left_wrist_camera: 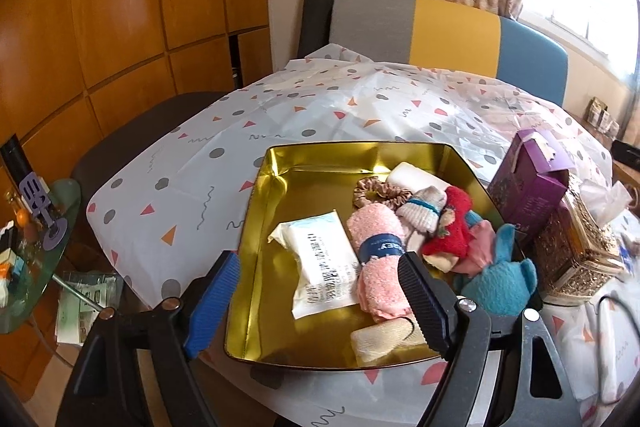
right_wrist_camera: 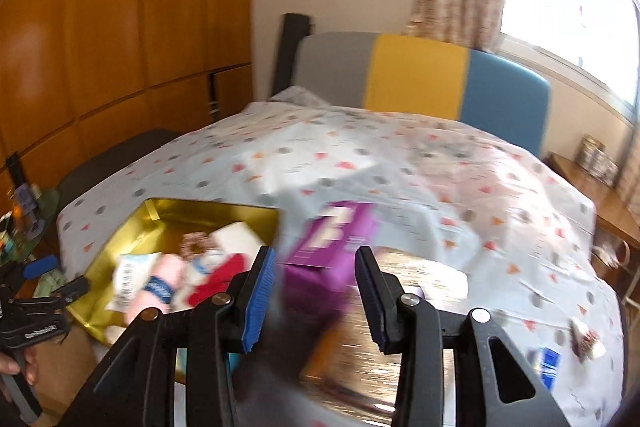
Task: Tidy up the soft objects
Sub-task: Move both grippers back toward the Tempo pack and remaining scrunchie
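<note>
A gold tin tray (left_wrist_camera: 256,227) sits on the patterned tablecloth. In it lie a white wipes pack (left_wrist_camera: 320,263), a pink fluffy roll with a blue band (left_wrist_camera: 378,259), a cream cloth (left_wrist_camera: 384,341), a brown scrunchie (left_wrist_camera: 372,193), a white foam block (left_wrist_camera: 416,177), a red plush (left_wrist_camera: 452,227) and a teal plush (left_wrist_camera: 500,279). My left gripper (left_wrist_camera: 320,301) is open above the tray's near edge, holding nothing. My right gripper (right_wrist_camera: 316,299) is open and empty over a purple box (right_wrist_camera: 328,259). The right wrist view is blurred; the tray (right_wrist_camera: 120,239) and the left gripper (right_wrist_camera: 56,275) show at its left.
A purple box (left_wrist_camera: 528,187) and an ornate gold tissue box (left_wrist_camera: 580,251) stand right of the tray. A grey, yellow and blue chair back (left_wrist_camera: 448,35) is behind the table. A glass side table (left_wrist_camera: 36,247) with small items is at the left. Small packets (right_wrist_camera: 584,343) lie at the right.
</note>
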